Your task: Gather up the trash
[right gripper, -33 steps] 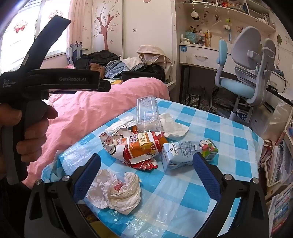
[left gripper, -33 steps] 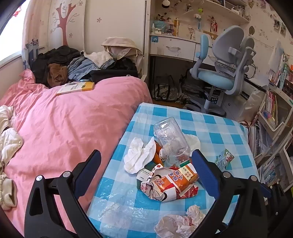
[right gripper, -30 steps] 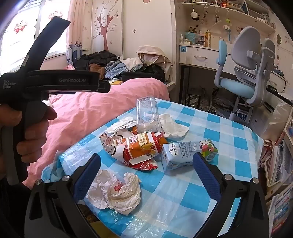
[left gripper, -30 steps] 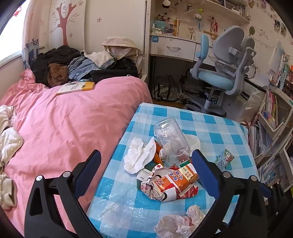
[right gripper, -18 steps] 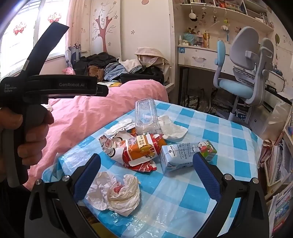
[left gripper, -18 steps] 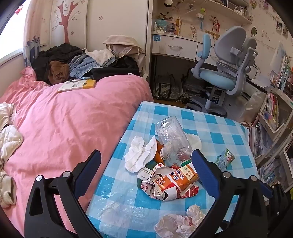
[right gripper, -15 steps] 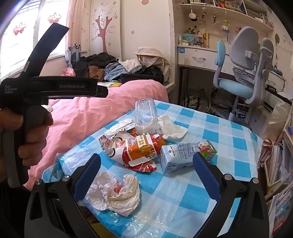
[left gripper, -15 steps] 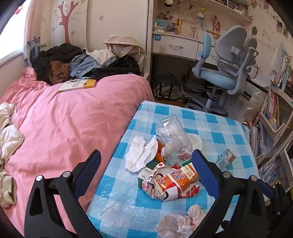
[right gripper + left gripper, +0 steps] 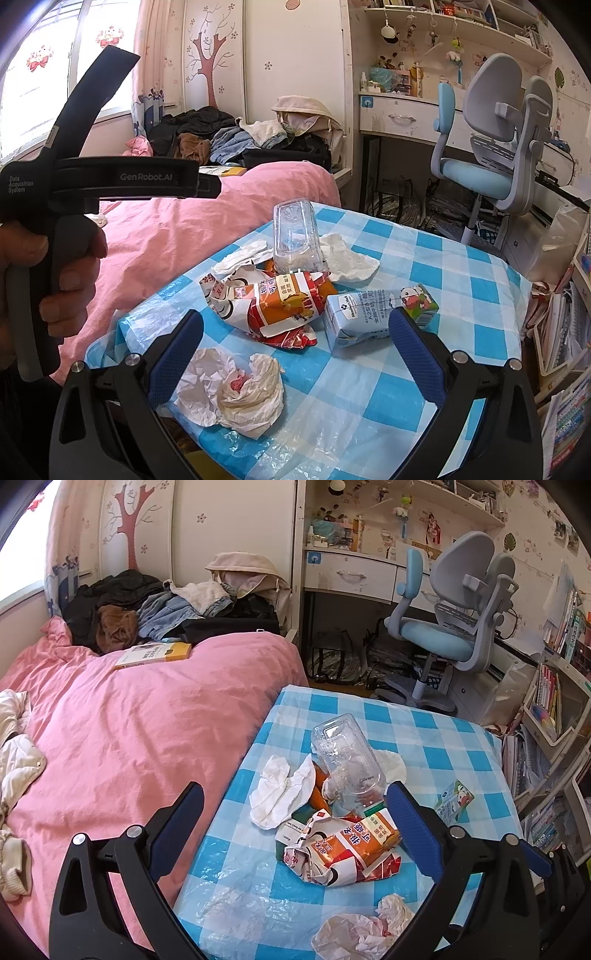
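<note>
**Two grippers poised, nothing picked up yet**

Both tools hang above the table point(image 9: 461, 266) with its blue-checked cover, and each has its jaws spread wide and empty: the left gripper point(image 9: 295, 823) looks down on the heap from the bed side, the right gripper point(image 9: 295, 343) from the near edge.

The trash lies in a loose cluster. At the near edge sits a crumpled tissue wad point(image 9: 236, 387); beyond it an orange snack wrapper point(image 9: 273, 302), squashed, with a milk carton point(image 9: 373, 314) lying on its side just to the right. Farther off, a clear plastic bottle point(image 9: 295, 232) rests tilted on the pile, with white napkins point(image 9: 280, 790) on either side.

By my reading this is the opening step, choosing a first piece. The tissue wad lies nearest the right tool, so lowering over it and closing softly seems the likely call.

No bin or bag shows in either view, so where the trash should go cannot be told. The bottle looks empty.
</note>
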`<action>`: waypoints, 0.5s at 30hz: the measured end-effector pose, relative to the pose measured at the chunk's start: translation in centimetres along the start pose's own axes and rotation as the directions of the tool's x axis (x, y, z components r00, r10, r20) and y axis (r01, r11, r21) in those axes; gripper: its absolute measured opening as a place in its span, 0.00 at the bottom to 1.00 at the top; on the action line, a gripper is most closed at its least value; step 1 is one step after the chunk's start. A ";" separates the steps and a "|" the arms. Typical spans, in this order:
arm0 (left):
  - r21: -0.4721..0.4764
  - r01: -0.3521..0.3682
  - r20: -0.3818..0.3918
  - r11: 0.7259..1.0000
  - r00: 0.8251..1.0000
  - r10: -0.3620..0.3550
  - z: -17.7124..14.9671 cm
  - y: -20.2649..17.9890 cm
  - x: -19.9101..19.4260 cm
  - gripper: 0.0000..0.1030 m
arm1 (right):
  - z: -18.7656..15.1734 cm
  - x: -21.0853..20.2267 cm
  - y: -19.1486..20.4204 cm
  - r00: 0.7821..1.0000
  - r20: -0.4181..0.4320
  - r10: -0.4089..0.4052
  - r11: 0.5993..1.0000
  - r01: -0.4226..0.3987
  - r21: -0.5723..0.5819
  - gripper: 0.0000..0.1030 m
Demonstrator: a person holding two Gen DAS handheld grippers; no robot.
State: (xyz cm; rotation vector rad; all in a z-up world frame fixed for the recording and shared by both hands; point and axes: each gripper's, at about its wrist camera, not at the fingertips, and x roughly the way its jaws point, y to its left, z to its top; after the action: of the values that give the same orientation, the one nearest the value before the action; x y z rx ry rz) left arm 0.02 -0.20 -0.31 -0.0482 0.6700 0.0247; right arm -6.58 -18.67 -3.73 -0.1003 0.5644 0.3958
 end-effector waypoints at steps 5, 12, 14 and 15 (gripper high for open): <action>0.013 0.007 -0.001 1.000 1.000 -0.007 0.0 -0.7 0.2 0.93 | 0.0 0.0 0.0 1.000 0.001 0.001 1.000 -0.001 0.002 0.93; 0.017 0.035 0.023 0.999 0.999 -0.035 0.1 -0.7 -0.5 0.93 | 0.3 0.5 0.5 1.000 -0.002 0.003 1.000 -0.003 -0.009 0.93; 0.016 0.045 0.027 0.999 0.999 -0.046 0.2 -0.7 -0.7 0.93 | 0.3 0.6 0.6 1.000 -0.003 0.006 1.000 -0.006 -0.011 0.93; 0.016 0.049 0.029 0.999 0.998 -0.050 0.2 -0.7 -0.8 0.93 | 0.4 0.6 0.6 1.000 -0.003 0.007 1.000 -0.007 -0.012 0.93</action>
State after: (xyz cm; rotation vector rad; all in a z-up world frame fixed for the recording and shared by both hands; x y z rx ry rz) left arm -0.46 -0.90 0.34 -0.0497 0.6392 -0.0272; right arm -6.20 -17.85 -3.74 -0.1106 0.5655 0.4062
